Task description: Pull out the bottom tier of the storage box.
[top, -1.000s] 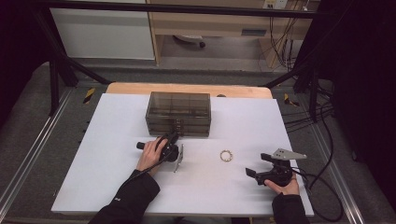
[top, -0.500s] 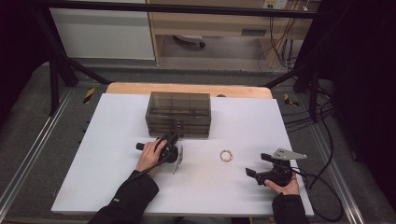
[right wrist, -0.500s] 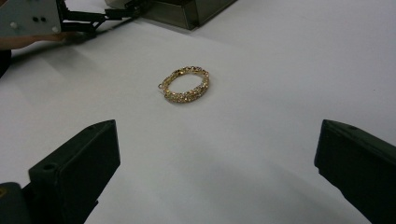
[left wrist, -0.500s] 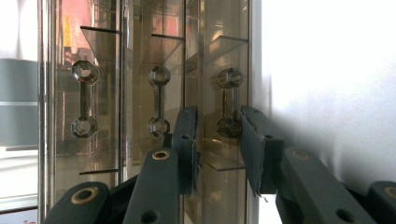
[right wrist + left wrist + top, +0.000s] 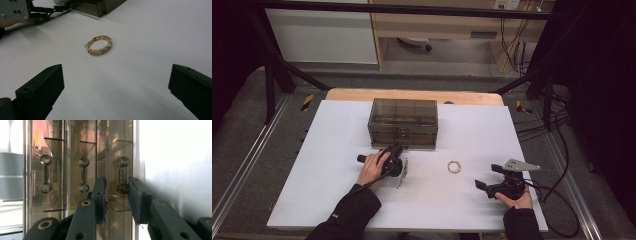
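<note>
While the left gripper holds its part-open jaws either side of a drawer handle on the smoky clear drawer box toward the table's far edge, nothing blocks the gold bracelet lying mid-table. The drawers look empty. Near the table's right edge, the right gripper has its jaws spread wide, facing the bracelet.

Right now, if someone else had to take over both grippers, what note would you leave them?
Left gripper: turned on its side at the smoky drawer box, jaws around the lowest drawer's handle, not yet pinching it.
Right gripper: wide open, aimed at the gold bracelet lying loose on the white table.
Done: nothing; drawers are shut.
Left, probably: pull the drawer, put the bracelet inside.
</note>
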